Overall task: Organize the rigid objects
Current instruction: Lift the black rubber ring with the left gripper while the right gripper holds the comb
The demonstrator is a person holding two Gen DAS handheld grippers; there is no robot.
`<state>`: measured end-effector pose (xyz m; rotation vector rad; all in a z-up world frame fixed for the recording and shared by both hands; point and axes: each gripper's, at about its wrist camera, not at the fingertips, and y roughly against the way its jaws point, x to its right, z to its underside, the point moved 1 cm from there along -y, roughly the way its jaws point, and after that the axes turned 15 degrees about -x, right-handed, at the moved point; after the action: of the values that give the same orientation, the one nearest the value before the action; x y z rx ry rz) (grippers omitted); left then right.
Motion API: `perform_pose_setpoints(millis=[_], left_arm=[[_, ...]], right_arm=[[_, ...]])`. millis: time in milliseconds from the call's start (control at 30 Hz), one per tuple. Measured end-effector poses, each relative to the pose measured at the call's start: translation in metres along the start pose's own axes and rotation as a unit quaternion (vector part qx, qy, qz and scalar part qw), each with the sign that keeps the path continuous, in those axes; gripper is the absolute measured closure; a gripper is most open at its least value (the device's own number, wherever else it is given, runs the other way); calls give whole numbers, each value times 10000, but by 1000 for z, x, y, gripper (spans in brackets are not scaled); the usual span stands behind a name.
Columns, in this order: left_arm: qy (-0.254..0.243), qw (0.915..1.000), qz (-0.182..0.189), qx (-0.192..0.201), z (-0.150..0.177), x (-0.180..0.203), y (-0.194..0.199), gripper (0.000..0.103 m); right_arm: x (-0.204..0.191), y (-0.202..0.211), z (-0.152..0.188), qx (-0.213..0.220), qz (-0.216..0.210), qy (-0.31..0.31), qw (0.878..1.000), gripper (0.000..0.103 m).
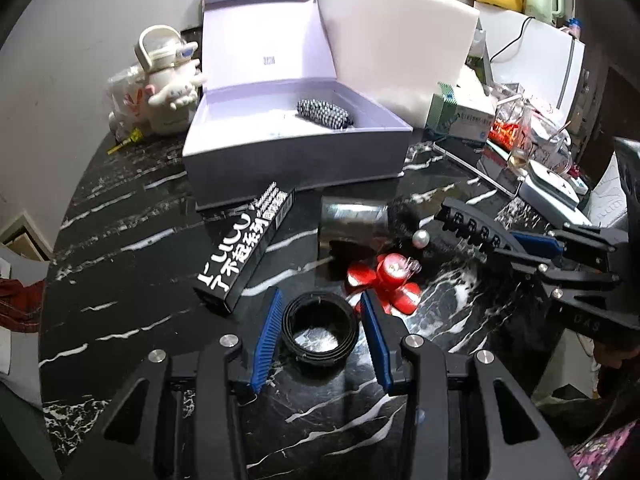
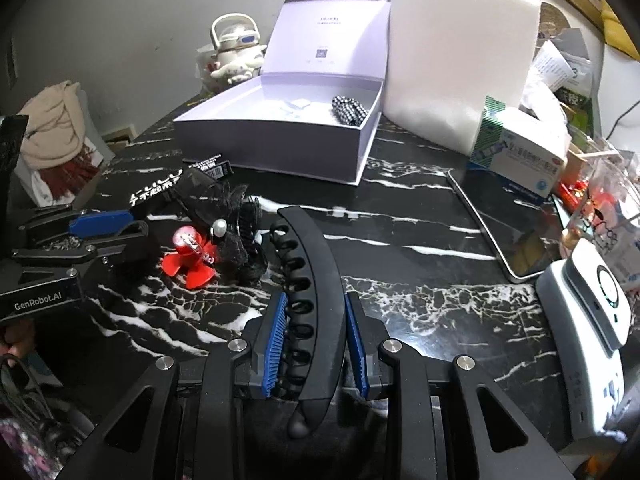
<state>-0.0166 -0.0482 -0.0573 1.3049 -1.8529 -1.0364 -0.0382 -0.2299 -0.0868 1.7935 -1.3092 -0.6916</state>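
In the left wrist view my left gripper [image 1: 320, 332] is shut on a black ring [image 1: 304, 350] low over the black marble table [image 1: 120, 280]. My right gripper [image 2: 314, 336] is shut on a long curved black hair clip [image 2: 308, 264], which sticks out forward past the pads. From the left wrist view this clip [image 1: 472, 224] and the right gripper [image 1: 532, 248] are at the right. A red flower-shaped clip [image 1: 388, 280] and a black lace piece with a pearl [image 1: 420, 238] lie between the two grippers. Behind them an open lavender box [image 1: 296, 156] holds a checked hair piece [image 1: 324, 114].
A black carton with white lettering [image 1: 244, 252] lies in front of the box. A white foam block [image 1: 400, 40] stands behind it, a plush bottle [image 1: 172, 88] to its left. On the right are a tablet [image 2: 516, 232], a medicine box [image 2: 516, 160] and a white device [image 2: 592, 320].
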Motion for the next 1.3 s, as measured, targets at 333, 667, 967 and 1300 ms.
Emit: perform_pose_setpoints(millis=[333, 667, 967, 1300], left_arm=[[27, 9997, -119, 223, -4, 3, 22, 63], [238, 9996, -29, 164, -8, -9, 21, 70], [124, 9995, 265, -70, -6, -7, 10, 69], [335, 9988, 198, -299, -3, -15, -11, 38]], right_arm=[[-11, 26, 2, 326, -21, 222, 9992, 74], [-25, 38, -3, 531, -4, 442, 9976, 74], [-20, 31, -2, 443, -149, 264, 9986, 74], [-8, 17, -2, 182, -240, 2, 9995, 74]])
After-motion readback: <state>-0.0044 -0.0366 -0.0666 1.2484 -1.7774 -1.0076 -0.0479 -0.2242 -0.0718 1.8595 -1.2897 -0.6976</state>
